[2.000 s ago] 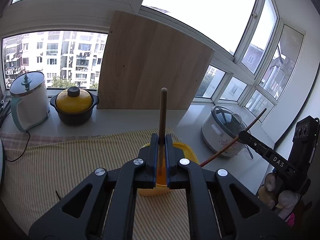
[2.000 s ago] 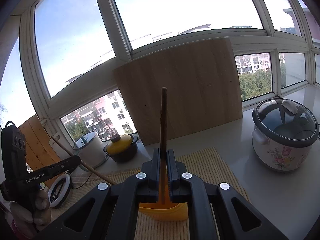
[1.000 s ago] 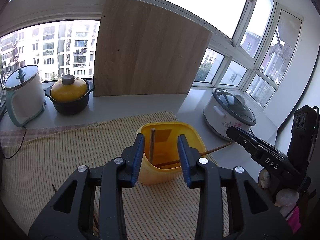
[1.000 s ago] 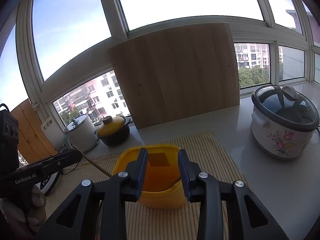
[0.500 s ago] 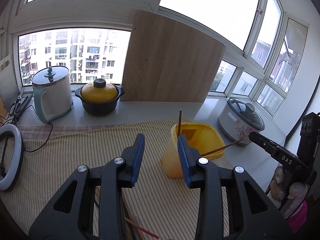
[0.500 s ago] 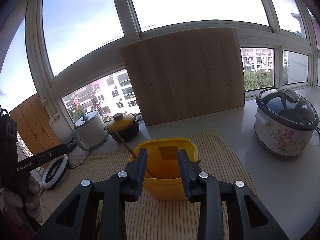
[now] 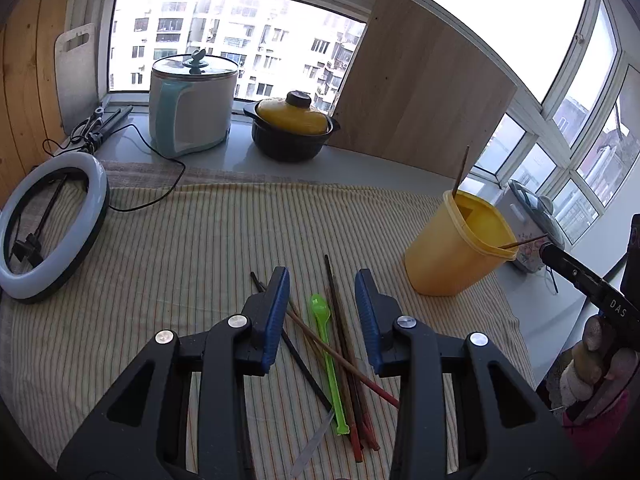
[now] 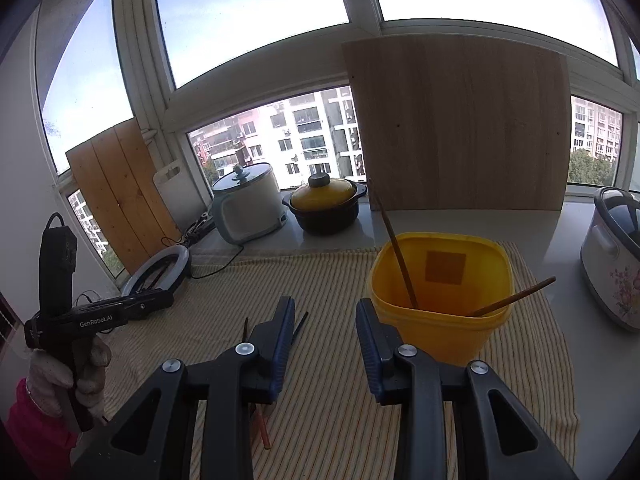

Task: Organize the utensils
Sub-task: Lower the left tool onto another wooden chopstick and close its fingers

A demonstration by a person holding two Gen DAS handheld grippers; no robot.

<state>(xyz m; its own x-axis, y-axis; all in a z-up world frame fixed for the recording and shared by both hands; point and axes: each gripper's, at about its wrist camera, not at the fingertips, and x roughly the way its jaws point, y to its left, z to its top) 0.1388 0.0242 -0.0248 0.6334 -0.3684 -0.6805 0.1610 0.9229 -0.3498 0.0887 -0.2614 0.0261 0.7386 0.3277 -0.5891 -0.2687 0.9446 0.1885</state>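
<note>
- Both tongs stand apart and hold nothing: the left tongs (image 7: pixel 322 308) hover over the loose pile, the right tongs (image 8: pixel 325 338) sit just beside the yellow bin (image 8: pixel 440 300).
- Two chopsticks (image 8: pixel 400 256) already lean inside the bin; more chopsticks (image 7: pixel 344 344) and a green spoon (image 7: pixel 326 352) lie crossed on the striped cloth (image 7: pixel 180 248) on the desk.
- The step in hand looks like fetching the next utensil.
- Next, the left tongs should probably lower around a single stick and close, avoiding the tangled neighbours.
</note>
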